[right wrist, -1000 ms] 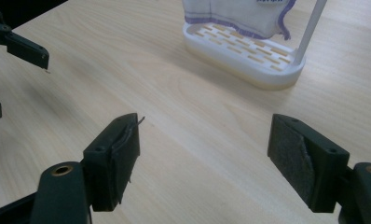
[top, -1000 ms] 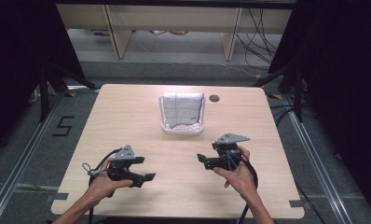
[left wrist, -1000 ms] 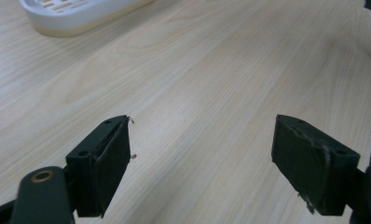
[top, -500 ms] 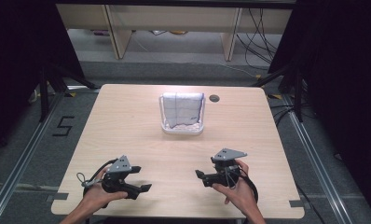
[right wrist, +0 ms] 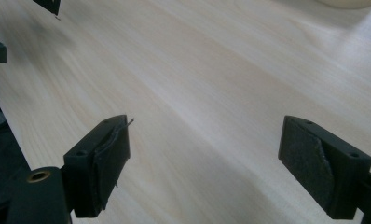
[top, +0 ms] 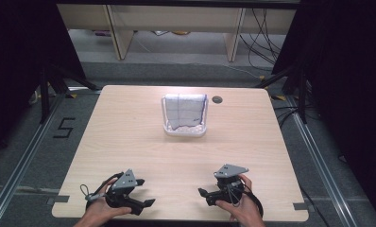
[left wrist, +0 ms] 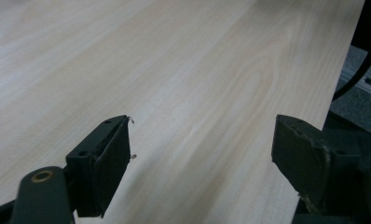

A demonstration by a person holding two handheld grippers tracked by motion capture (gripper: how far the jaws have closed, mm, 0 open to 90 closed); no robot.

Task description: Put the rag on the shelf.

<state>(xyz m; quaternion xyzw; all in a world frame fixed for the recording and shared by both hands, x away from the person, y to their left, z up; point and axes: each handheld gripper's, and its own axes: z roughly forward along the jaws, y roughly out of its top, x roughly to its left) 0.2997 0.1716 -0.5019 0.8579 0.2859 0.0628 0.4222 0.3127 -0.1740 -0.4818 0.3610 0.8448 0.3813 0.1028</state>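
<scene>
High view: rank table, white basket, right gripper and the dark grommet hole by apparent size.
1. table
2. white basket, cloth draped over it
3. right gripper, a bit smaller than the basket, though closer to the camera, so unsure
4. grommet hole

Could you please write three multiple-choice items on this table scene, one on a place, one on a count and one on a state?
1. Where does the white basket with the cloth stand?
A. at the table's far middle
B. at the near left corner
C. on the floor

2. How many grippers are held over the table?
A. one
B. two
C. three

3. How do the right gripper's jaws stand?
A. shut on the cloth
B. shut on nothing
C. open, with nothing between them

Answers: 1 A, the high view shows the basket far from the hands, near the dark round hole. 2 B, the left gripper and the right one lie at the near edge. 3 C, bare wood shows between the jaws, which have just been opening.
</scene>
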